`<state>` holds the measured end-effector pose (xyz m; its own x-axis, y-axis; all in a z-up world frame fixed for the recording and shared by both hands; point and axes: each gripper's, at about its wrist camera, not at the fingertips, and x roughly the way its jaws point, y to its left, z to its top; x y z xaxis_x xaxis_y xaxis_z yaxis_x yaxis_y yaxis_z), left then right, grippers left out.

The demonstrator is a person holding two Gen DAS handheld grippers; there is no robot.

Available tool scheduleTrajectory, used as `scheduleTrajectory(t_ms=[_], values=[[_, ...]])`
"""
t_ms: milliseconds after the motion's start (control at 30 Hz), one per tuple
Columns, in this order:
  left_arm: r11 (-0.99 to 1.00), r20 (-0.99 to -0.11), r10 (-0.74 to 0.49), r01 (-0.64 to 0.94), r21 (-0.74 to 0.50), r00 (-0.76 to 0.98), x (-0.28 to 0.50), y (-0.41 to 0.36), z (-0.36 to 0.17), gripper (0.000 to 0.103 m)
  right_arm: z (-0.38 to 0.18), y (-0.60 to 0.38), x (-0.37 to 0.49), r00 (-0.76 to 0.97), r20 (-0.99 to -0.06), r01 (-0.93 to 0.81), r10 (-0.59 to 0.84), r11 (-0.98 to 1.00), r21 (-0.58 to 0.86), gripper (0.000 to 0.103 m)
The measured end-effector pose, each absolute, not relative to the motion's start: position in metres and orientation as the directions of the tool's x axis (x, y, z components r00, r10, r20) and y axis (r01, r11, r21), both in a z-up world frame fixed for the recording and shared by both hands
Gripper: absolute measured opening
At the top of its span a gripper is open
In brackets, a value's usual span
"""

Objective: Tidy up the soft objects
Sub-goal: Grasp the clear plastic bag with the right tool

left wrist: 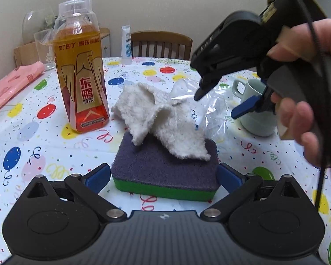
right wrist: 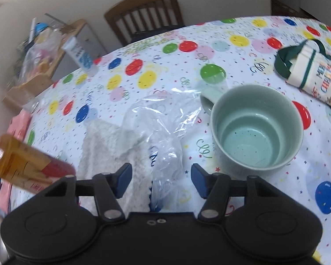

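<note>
On the worktop (left wrist: 33, 132) with its balloon-print cover, a sponge (left wrist: 165, 172) with a purple top and green base serves as the landmark. A white terry cloth (left wrist: 161, 119) lies crumpled with one end draped over the sponge's far edge, the rest trailing away behind it. Just behind and right of the cloth is a crinkled clear plastic bag (left wrist: 211, 108), and right of that a pale green mug (left wrist: 253, 110), upright and empty. Left of the sponge stands a bottle (left wrist: 81, 72) of amber drink.

The left tool (left wrist: 164, 177) points downward at a slant, its jaws spread wide on either side of the sponge's near end; the blue pads (left wrist: 99, 176) stand just beside the sponge's sides, and whether they touch it cannot be told.

The right tool (right wrist: 158, 178), gripped by a hand (left wrist: 302, 101), hangs above and behind the sponge, tilted steeply down. Its jaws are about half spread. From its own camera the plastic bag and the cloth's edge lie beneath the gap, with nothing clamped between the pads (right wrist: 123, 176).
</note>
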<state>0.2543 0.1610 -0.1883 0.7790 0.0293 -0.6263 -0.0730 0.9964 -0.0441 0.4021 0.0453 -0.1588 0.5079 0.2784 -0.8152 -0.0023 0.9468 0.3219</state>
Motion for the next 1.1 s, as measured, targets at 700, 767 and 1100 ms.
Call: scheduleTrajectory(t_ms=[700,767,1100], values=[[0.987,-0.639,-0.158,0.095,-0.132,0.753,0.270,0.201,-0.186,0.103,-0.180,0.054,0.423,0.459,-0.846,0.000,0.271,0.952,0.305,0.031],[0.974,-0.627,-0.225,0.151,-0.170,0.745,0.275,0.212,-0.185,0.103,-0.180,0.052,0.424,0.451,-0.846,-0.004,0.284,0.949,0.316,0.030],[0.895,-0.653,-0.438,0.363,-0.257,0.617,0.326,0.233,-0.193,0.103,-0.181,0.050,0.426,0.444,-0.838,-0.052,0.317,0.943,0.329,0.026]])
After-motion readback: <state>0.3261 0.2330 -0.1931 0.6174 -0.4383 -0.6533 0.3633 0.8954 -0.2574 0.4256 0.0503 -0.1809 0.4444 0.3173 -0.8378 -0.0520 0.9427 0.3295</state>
